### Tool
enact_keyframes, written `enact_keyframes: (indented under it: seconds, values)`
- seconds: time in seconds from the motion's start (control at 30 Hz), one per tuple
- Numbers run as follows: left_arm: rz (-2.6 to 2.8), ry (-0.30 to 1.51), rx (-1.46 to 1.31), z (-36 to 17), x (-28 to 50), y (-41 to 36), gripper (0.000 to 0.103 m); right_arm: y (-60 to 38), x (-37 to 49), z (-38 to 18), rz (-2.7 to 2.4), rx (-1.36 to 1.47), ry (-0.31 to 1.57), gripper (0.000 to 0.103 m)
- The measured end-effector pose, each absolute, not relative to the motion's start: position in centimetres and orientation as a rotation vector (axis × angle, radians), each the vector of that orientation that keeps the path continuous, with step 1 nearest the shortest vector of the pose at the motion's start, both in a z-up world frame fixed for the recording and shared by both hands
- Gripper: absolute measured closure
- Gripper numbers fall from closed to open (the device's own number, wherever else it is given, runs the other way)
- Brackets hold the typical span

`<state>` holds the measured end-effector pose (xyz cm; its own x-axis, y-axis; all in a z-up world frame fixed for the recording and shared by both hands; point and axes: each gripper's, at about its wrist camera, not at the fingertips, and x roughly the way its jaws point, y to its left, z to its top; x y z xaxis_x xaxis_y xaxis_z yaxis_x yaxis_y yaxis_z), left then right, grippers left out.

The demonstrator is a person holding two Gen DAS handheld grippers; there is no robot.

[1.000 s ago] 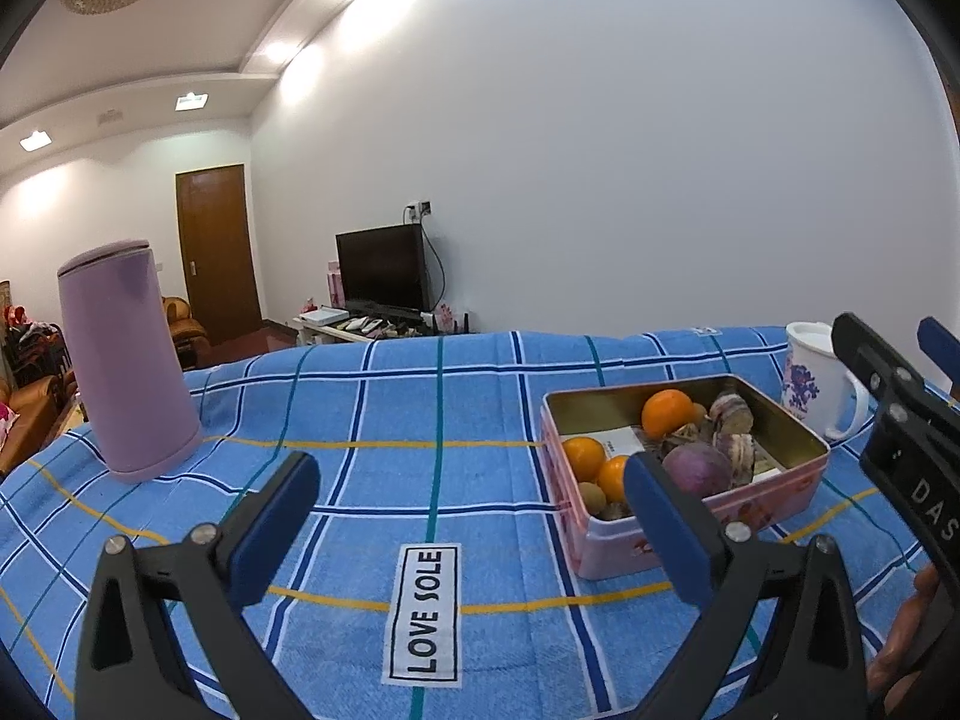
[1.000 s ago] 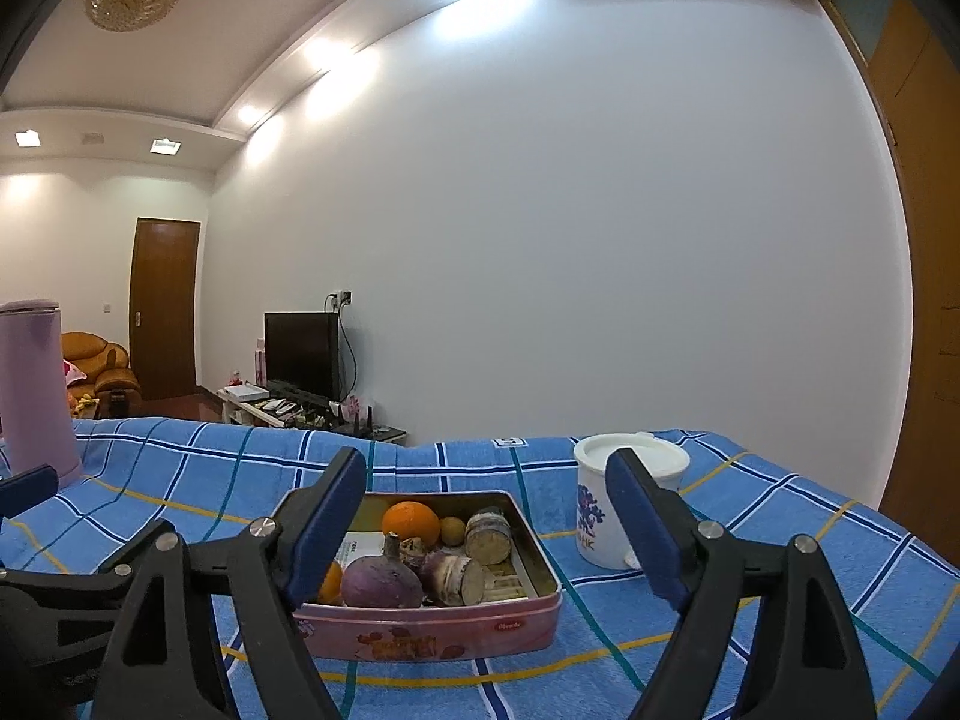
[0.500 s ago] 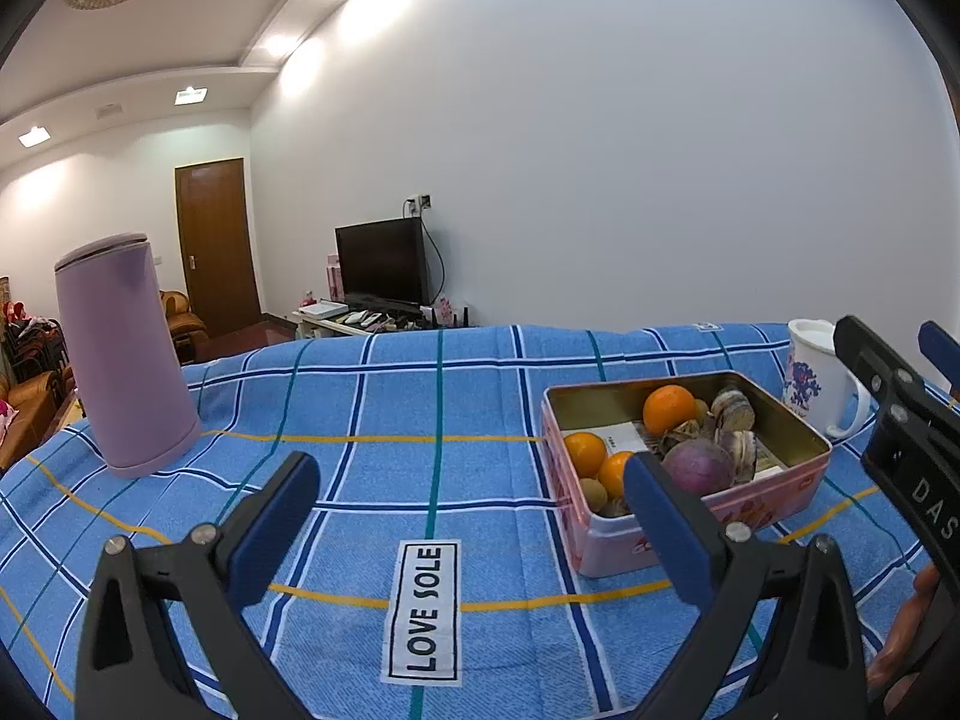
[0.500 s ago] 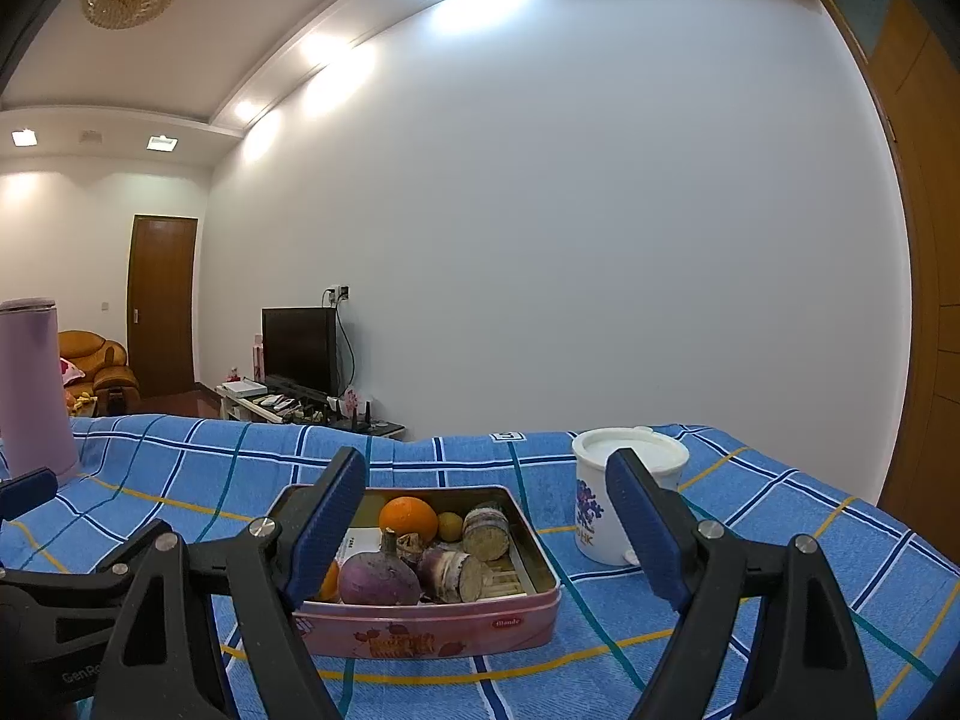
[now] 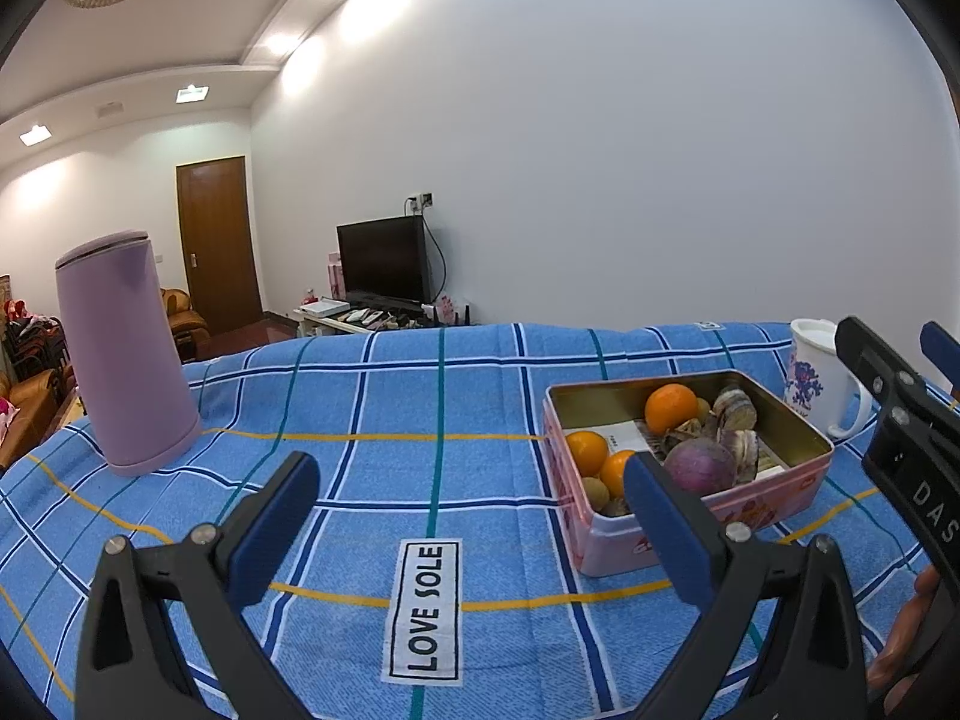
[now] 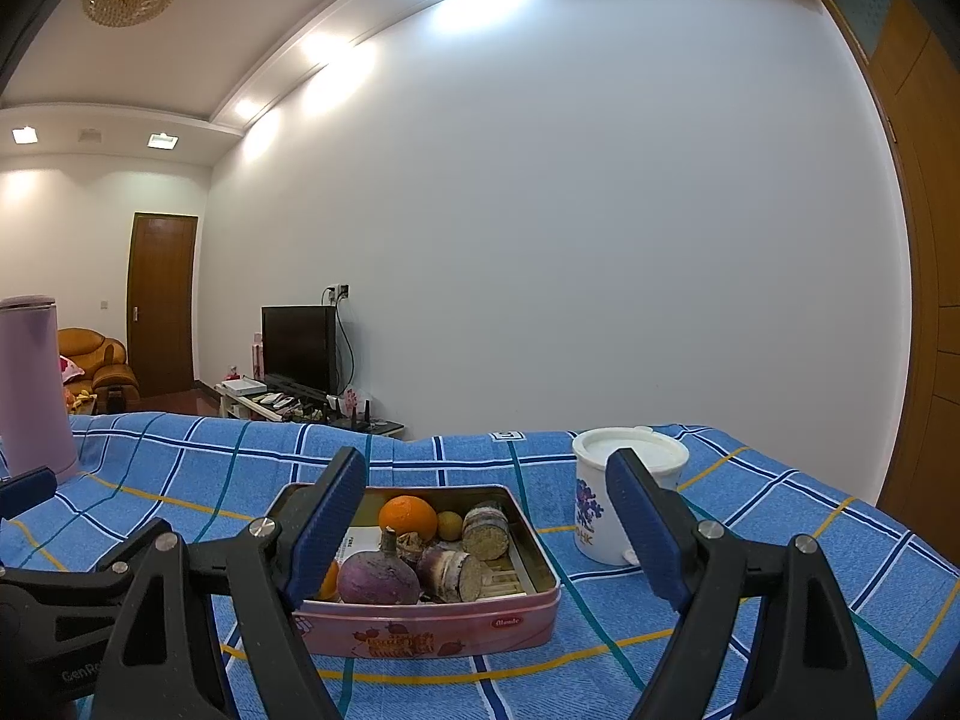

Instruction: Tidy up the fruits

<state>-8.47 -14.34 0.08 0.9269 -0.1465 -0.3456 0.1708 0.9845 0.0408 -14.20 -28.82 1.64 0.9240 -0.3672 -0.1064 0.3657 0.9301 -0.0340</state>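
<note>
2 grippers, left gripper (image 5: 468,516) and right gripper (image 6: 486,531), jaws apart, nothing between. Pink tin (image 6: 432,624) at 12 o'clock, holding oranges (image 6: 408,517) and a purple turnip (image 6: 377,581). White mug (image 6: 600,516) at 1 o'clock; lilac kettle (image 5: 126,354) at 10 o'clock.

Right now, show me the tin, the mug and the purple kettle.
tin (image 6: 420,630), right wrist view, pink front wall.
mug (image 6: 591,516), right wrist view, side with the blue flower.
kettle (image 5: 129,360), left wrist view, middle of its body.

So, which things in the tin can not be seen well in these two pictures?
- Right wrist view: the orange at the tin's left end, mostly behind the right tool's finger.
- Left wrist view: small brown fruits at the near wall, partly behind the left tool's finger.
- Paper print: too small.
</note>
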Motion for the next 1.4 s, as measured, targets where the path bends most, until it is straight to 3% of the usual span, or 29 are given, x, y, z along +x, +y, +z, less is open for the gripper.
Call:
enact_keyframes:
  seconds: [1.4]
  values:
    - [-0.145, 0.413, 0.06, -0.29, -7.51, -13.87, 0.0, -28.88, -14.13, 1.43, -0.375, -0.017, 0.118, 0.02]
